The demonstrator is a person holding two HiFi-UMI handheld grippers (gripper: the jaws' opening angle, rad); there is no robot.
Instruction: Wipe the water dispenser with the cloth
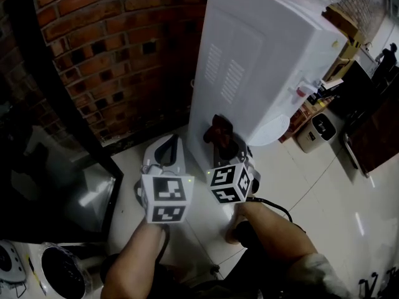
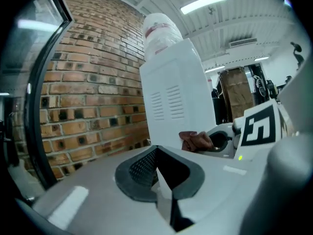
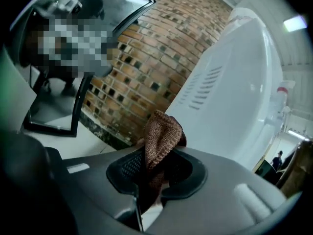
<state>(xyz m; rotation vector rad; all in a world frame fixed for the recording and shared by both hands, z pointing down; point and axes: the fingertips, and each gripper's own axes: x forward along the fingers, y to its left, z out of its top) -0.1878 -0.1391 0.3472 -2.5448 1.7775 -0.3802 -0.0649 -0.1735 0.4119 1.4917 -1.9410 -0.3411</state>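
The white water dispenser (image 1: 262, 61) stands on the tiled floor against a brick wall, with its vented side panel facing me. My right gripper (image 1: 227, 143) is shut on a brown knitted cloth (image 1: 219, 128), which lies against the lower part of that panel. In the right gripper view the cloth (image 3: 161, 133) sticks up from between the pads, just in front of the dispenser (image 3: 234, 97). My left gripper (image 1: 163, 151) hangs to the left of the right one, short of the panel. Its jaws meet with nothing between them (image 2: 156, 153). From there the cloth (image 2: 195, 141) shows on the dispenser (image 2: 171, 97).
A brick wall (image 1: 124, 42) runs behind the dispenser, and a dark glass door frame (image 1: 50, 136) stands at the left. A bottle (image 2: 161, 31) sits on top of the dispenser. A small grey appliance (image 1: 318, 129) rests on the floor to the right. Round devices (image 1: 59, 270) lie at the bottom left.
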